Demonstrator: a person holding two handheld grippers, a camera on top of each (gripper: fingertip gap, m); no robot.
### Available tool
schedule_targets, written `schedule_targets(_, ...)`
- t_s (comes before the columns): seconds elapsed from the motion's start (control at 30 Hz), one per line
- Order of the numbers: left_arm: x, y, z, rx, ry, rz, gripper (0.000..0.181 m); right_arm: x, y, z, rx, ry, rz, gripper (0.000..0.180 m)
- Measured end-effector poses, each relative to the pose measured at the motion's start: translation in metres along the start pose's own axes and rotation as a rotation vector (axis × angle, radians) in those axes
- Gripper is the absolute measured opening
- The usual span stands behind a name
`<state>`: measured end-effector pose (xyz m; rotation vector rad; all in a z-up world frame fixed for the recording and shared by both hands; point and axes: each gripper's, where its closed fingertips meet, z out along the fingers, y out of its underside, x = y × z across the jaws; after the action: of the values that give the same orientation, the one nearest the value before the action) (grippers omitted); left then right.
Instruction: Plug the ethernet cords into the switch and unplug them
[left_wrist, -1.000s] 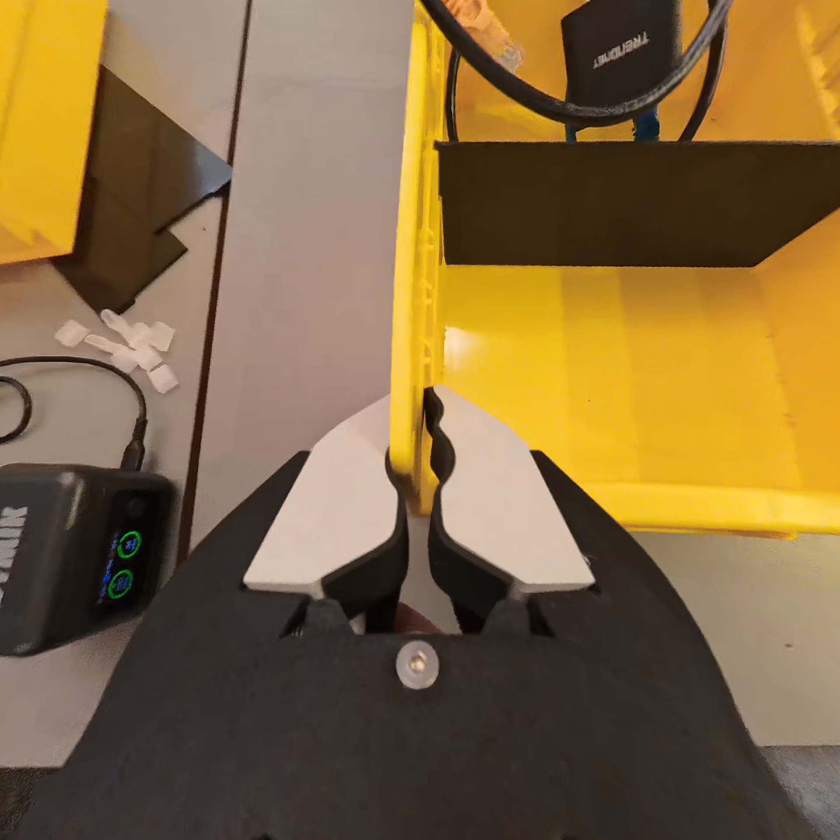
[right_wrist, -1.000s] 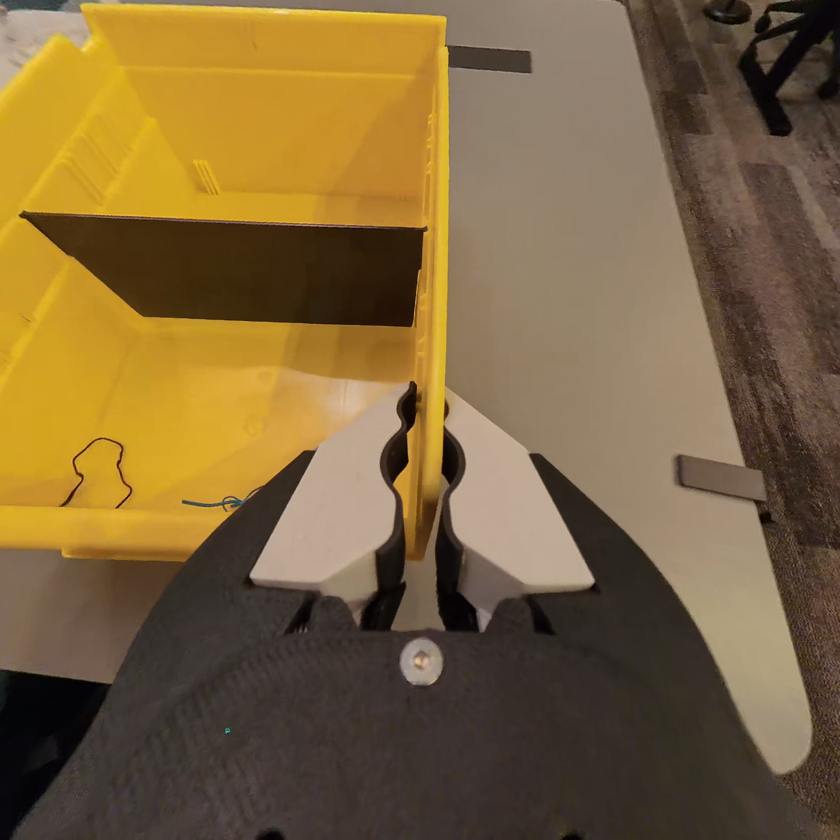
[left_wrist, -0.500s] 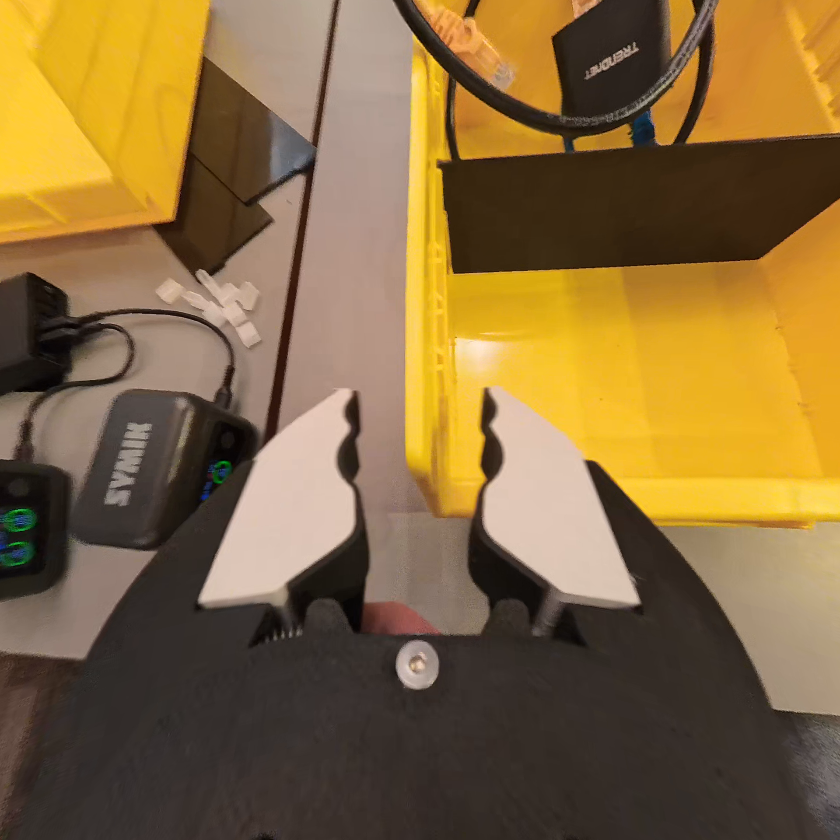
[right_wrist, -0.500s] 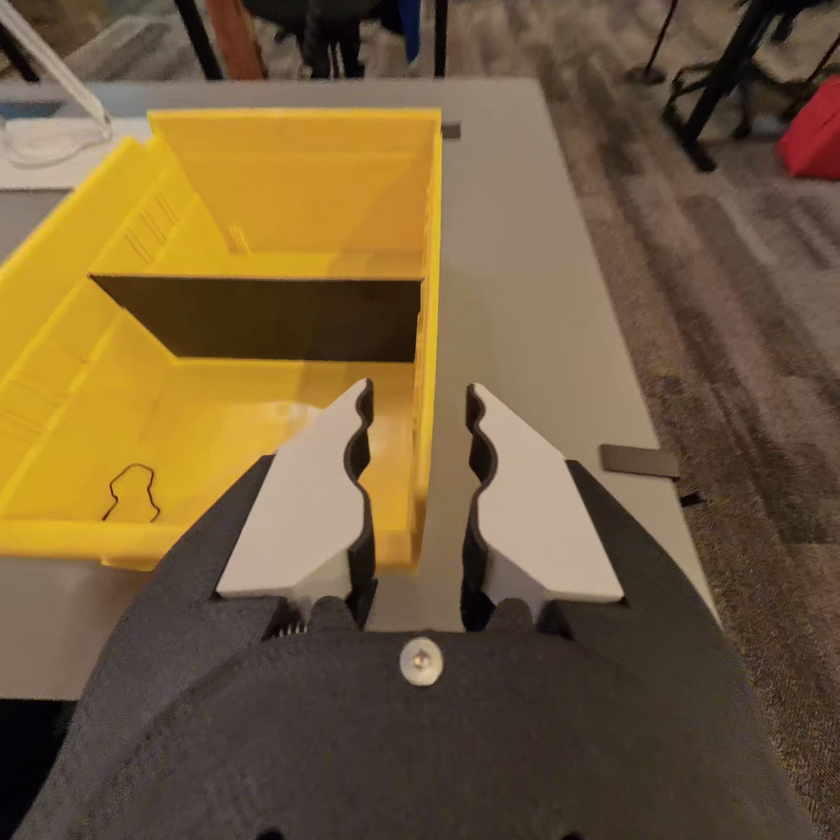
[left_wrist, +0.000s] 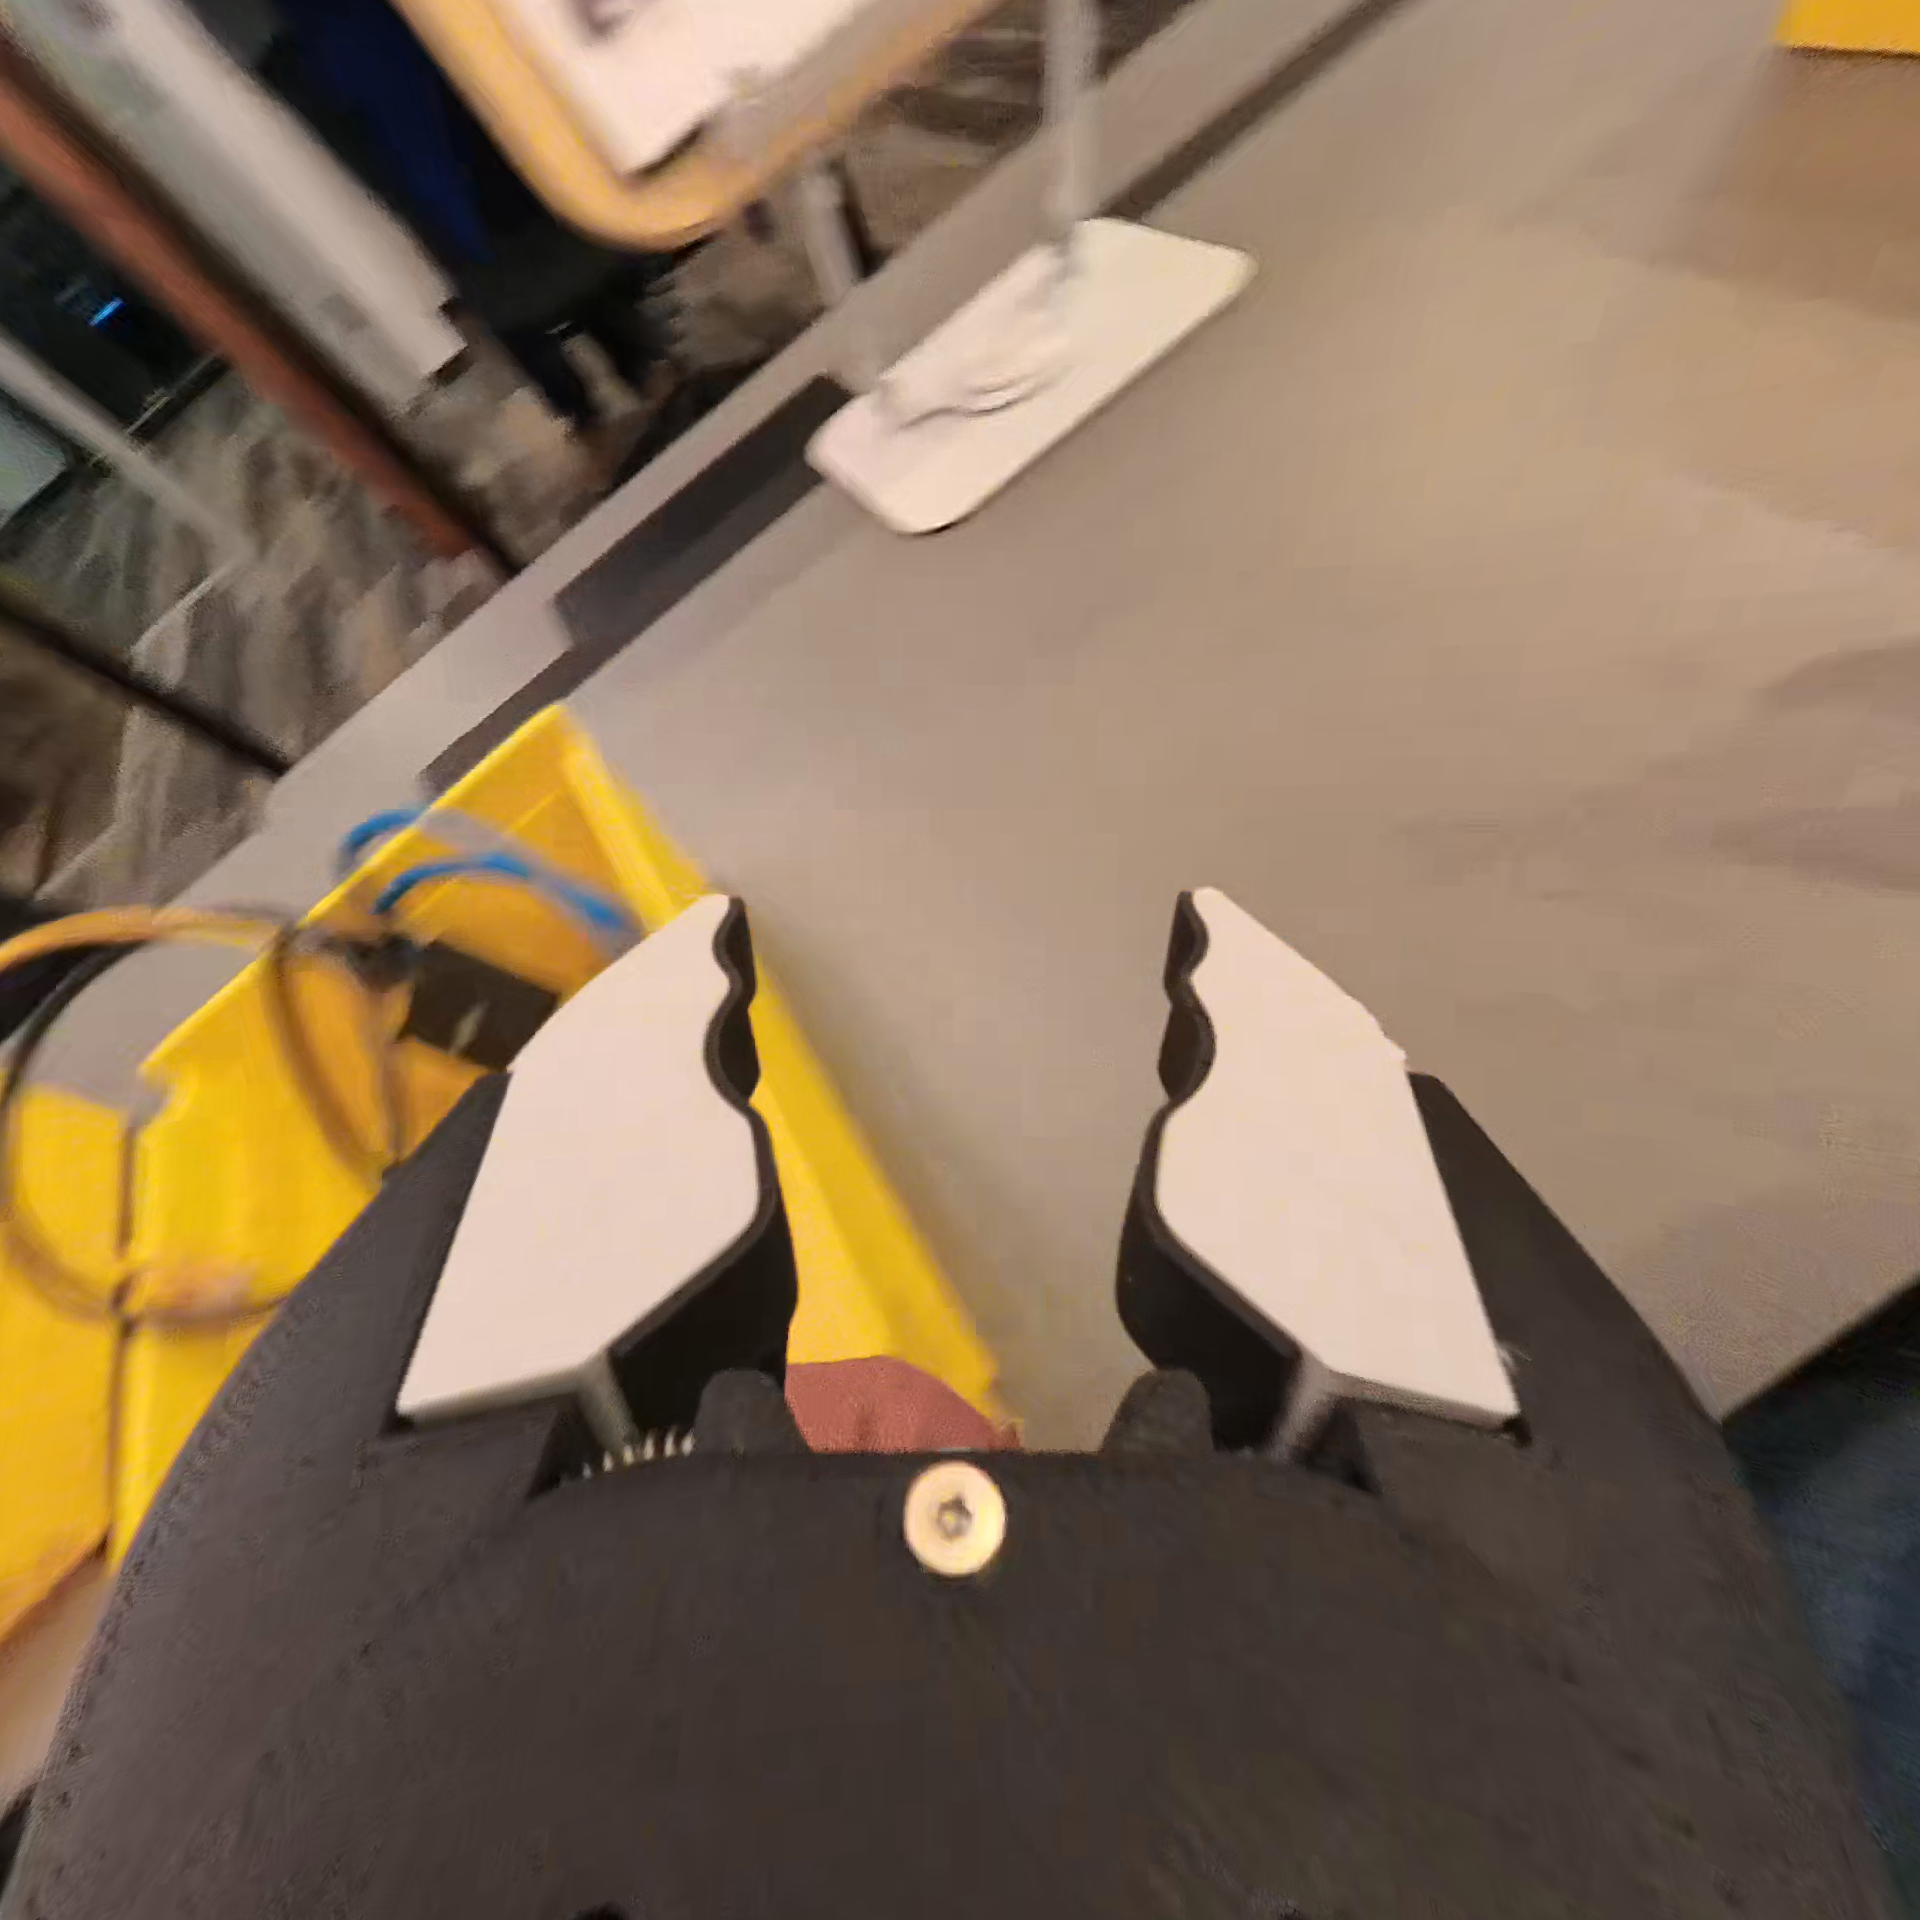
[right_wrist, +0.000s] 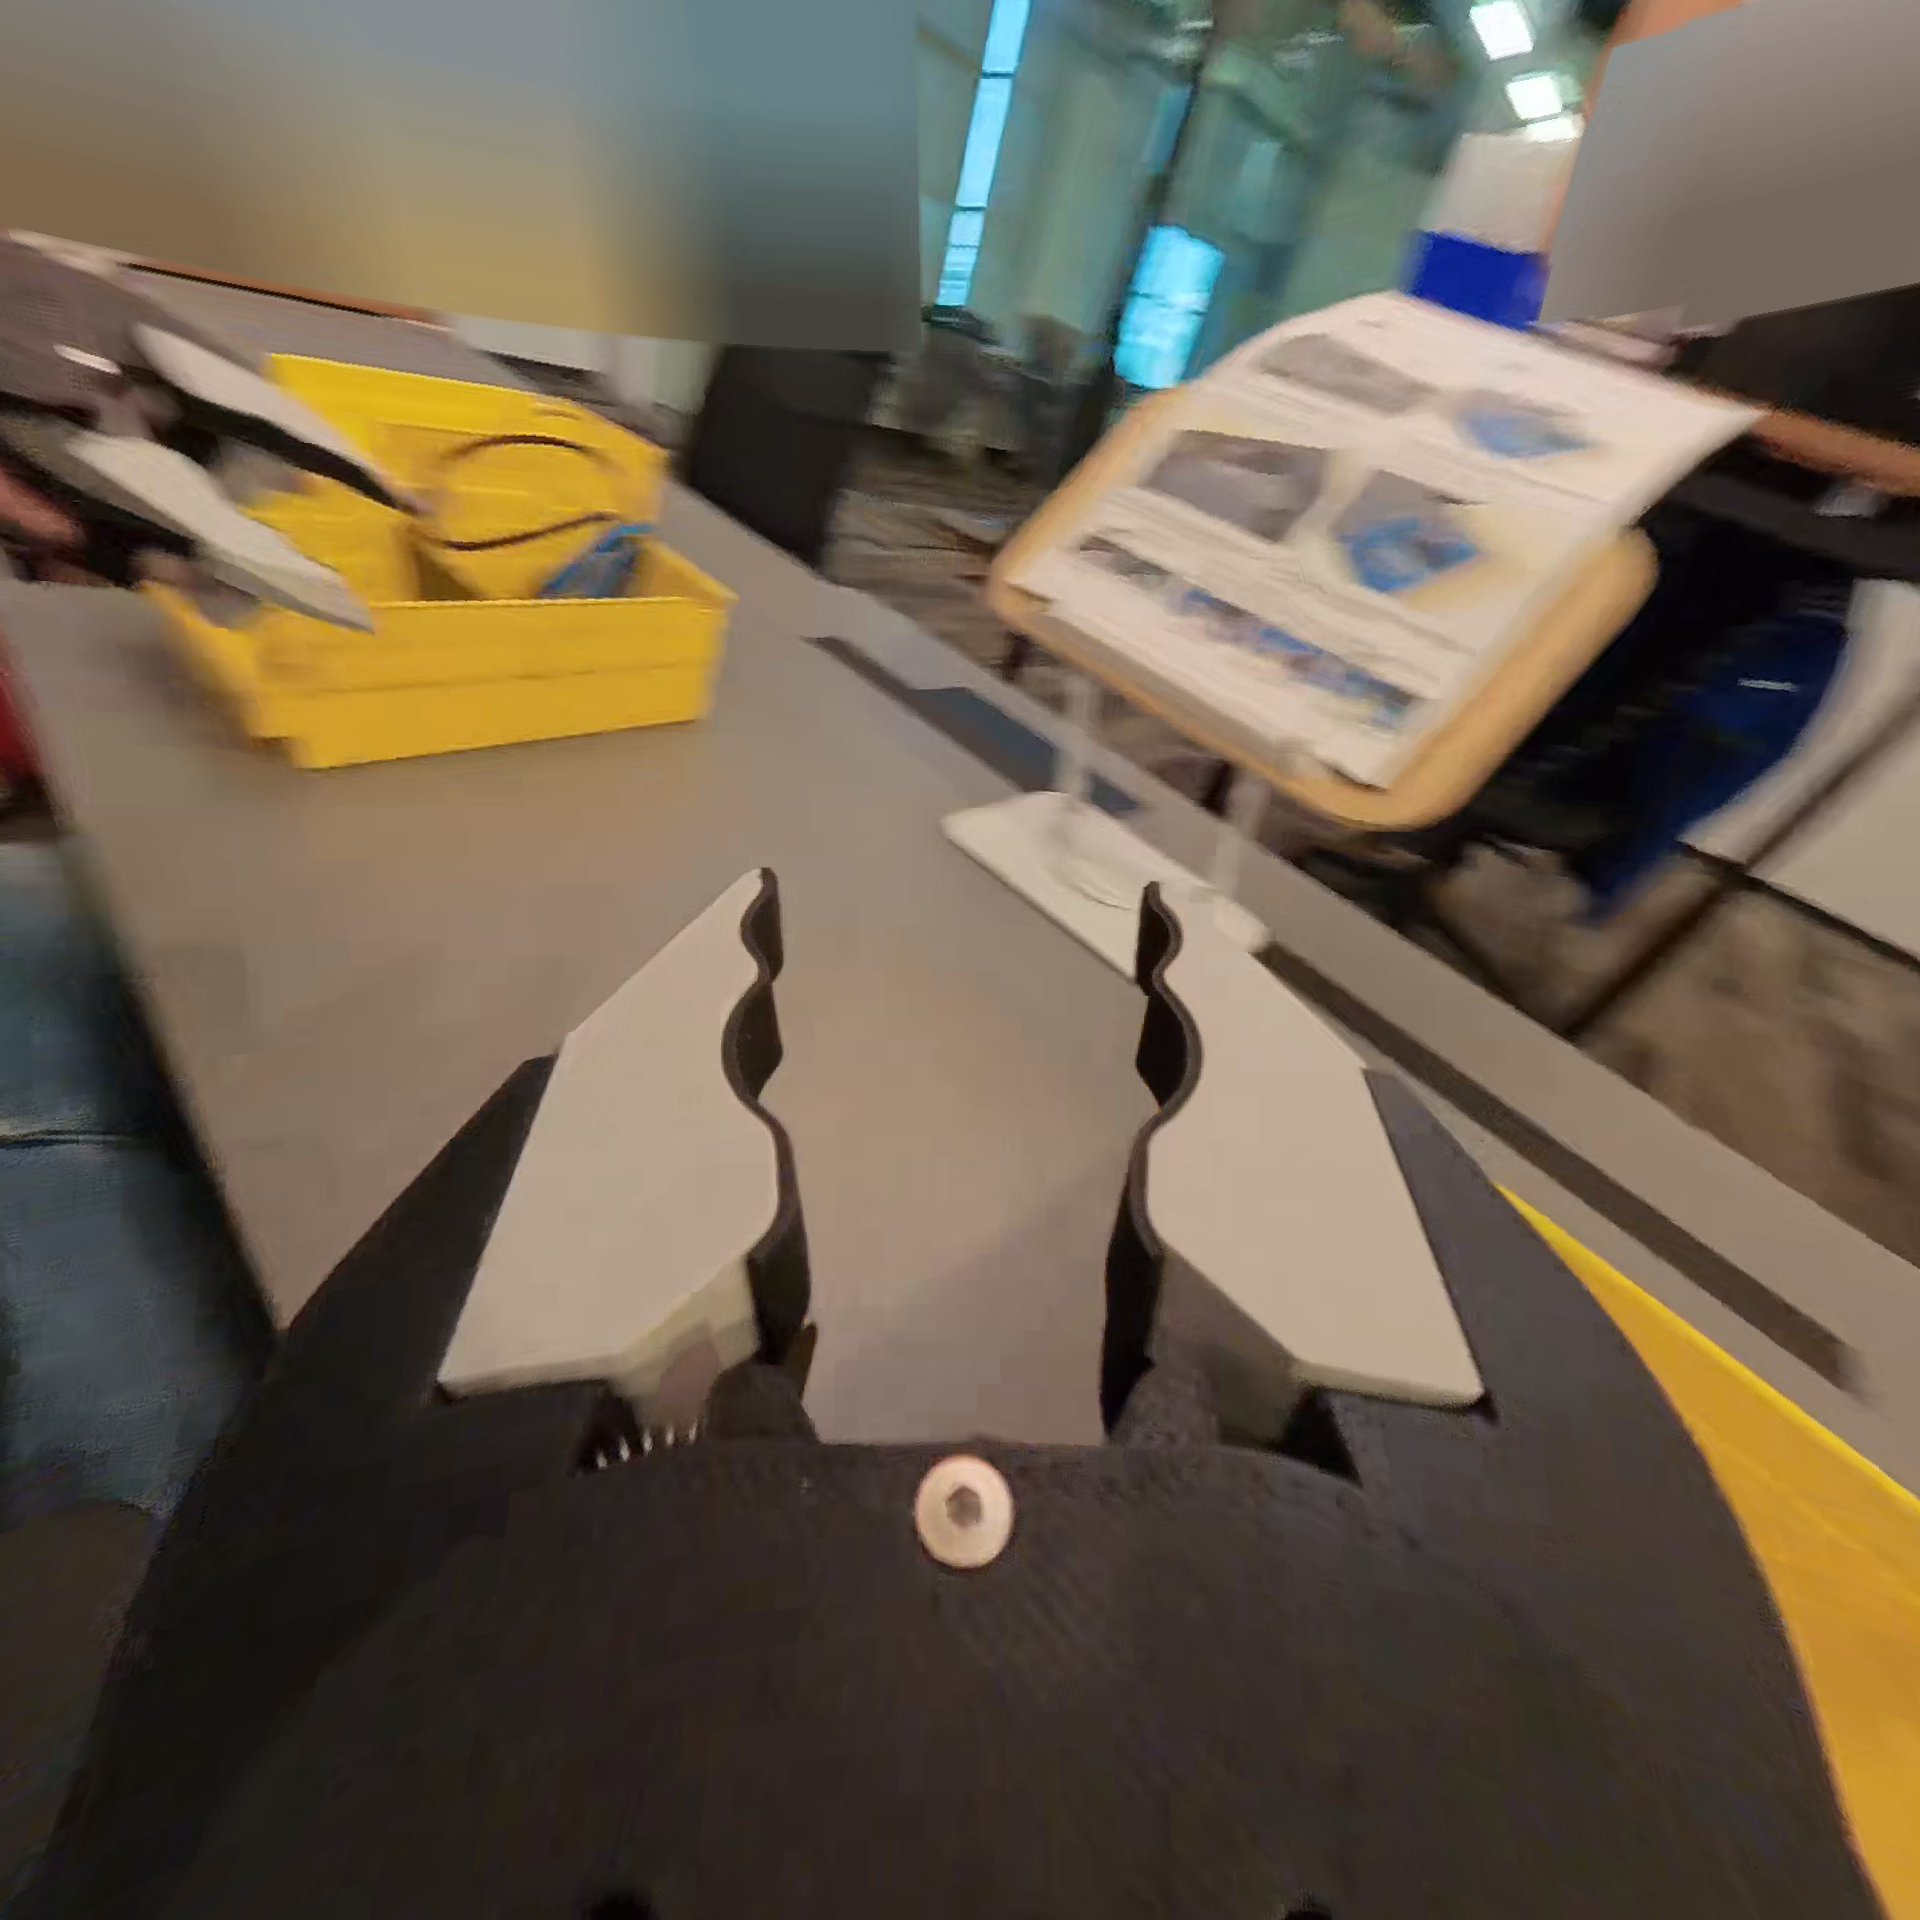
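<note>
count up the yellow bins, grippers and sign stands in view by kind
yellow bins: 2, far bin and near bin, of which only an edge shows
grippers: 2, left gripper and right gripper, both open
sign stands: 1, sign stand
total: 5

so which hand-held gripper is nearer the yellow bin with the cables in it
Left. The left hand-held gripper hangs open right over the bin's edge; the right hand-held gripper is open too, well away across bare table.
</note>
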<state>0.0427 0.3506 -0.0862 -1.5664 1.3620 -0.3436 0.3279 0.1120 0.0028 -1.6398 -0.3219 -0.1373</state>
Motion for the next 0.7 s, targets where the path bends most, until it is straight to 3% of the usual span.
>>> schedule_targets(0.1, 0.067, -0.025, 0.029, 0.068, 0.145, 0.047, 0.072, -0.054, 0.017, 0.052, -0.045, -0.216, 0.005, 0.08)
schedule_targets(0.23, 0.121, -0.016, 0.068, 0.007, 0.29, 0.069, 0.078, -0.091, 0.063, 0.104, -0.135, -0.366, 0.028, 0.09)
schedule_targets(0.47, 0.136, 0.036, 0.125, -0.204, 0.331, 0.027, 0.081, -0.111, 0.149, 0.159, -0.341, -0.437, -0.007, 0.1)
schedule_targets(0.7, 0.137, 0.04, 0.129, -0.212, 0.398, -0.055, 0.083, -0.124, 0.186, 0.17, -0.493, -0.519, -0.066, 0.089)
